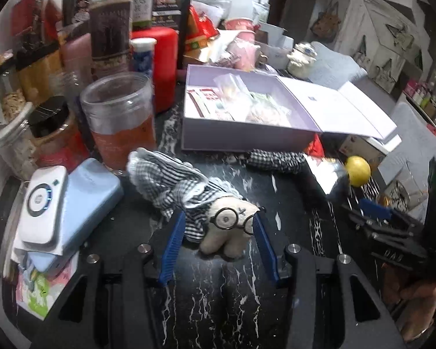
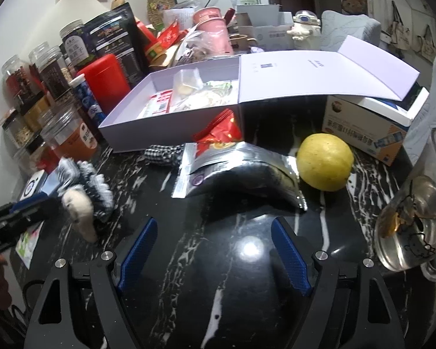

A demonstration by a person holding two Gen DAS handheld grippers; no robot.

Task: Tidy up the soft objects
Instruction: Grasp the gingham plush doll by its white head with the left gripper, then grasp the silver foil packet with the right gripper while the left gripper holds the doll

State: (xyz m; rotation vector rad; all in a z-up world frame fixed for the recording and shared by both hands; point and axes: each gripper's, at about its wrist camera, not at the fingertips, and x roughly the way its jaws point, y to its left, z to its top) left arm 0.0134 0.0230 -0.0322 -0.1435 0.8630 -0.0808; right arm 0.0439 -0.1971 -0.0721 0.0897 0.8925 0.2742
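A soft doll point(image 1: 226, 226) with round glasses and a checked dress lies on the black marble table point(image 1: 212, 290). My left gripper point(image 1: 219, 226) is open, its blue fingers on either side of the doll's head. The doll also shows at the left of the right wrist view point(image 2: 81, 200), with the left gripper point(image 2: 17, 215) beside it. My right gripper point(image 2: 212, 232) is open and empty above bare table, short of a silver snack bag point(image 2: 235, 171). A checked cloth point(image 1: 276, 160) lies in front of the open lilac box point(image 1: 247, 136).
Jars point(image 1: 119, 119) and tins crowd the left side. A white and blue power bank stack point(image 1: 58, 203) lies at the left. A yellow fruit point(image 2: 324, 165), a carton point(image 2: 366, 131) and a glass mug point(image 2: 418, 218) stand at the right.
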